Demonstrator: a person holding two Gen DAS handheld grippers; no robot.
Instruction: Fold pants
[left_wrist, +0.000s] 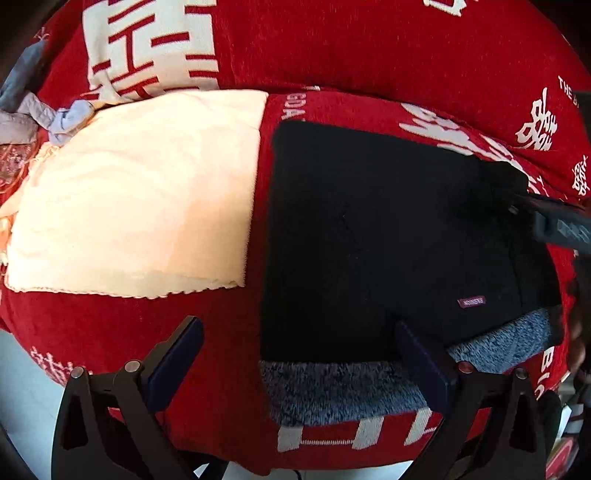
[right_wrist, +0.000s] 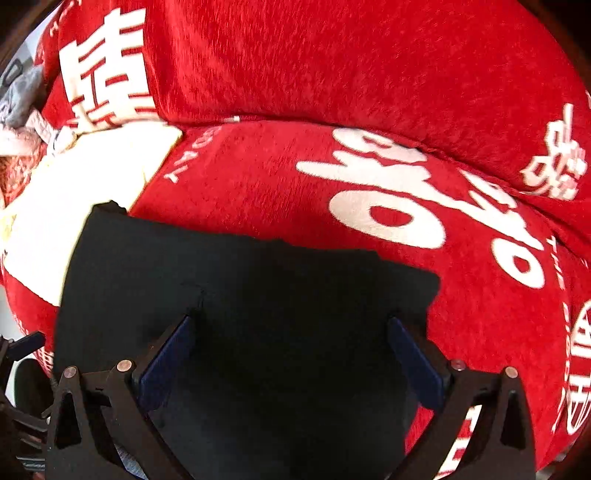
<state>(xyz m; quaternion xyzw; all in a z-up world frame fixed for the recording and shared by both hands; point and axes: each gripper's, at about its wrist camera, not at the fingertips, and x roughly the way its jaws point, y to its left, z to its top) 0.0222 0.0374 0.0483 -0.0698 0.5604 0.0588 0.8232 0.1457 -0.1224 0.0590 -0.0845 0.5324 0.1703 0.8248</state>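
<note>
Left hand-held gripper (left_wrist: 299, 354) hangs with its two blue-padded fingers (left_wrist: 177, 358) spread wide and nothing between them. Just ahead of it lie the black pants (left_wrist: 388, 236), folded into a flat block on the red blanket (left_wrist: 406, 55) with its white characters. The right-hand finger stands over the near edge of the pants, where the grey fleecy lining (left_wrist: 343, 391) is turned out in a band; whether it touches the cloth I cannot tell. The left-hand finger is over bare red blanket. A small purple label (left_wrist: 471, 301) sits on the black fabric ahead and to the right. Off to the left of the pants, close beside them, lies a cream towel (left_wrist: 140, 195), and past its far left corner there is a bunch of grey-blue cloth (left_wrist: 33, 107). At the right edge of this view a dark part of the other tool (left_wrist: 557, 225) reaches in over the far right part of the pants.

Seen from the right wrist, the right hand-held gripper (right_wrist: 291, 354) is likewise spread apart, grasping nothing, and is low over the pants (right_wrist: 240, 295), whose black fabric fills the space between and beneath both fingers. The far edge of the pants runs across just ahead, with red blanket (right_wrist: 332, 74) beyond, and the cream towel (right_wrist: 74, 192) ahead to the left.
</note>
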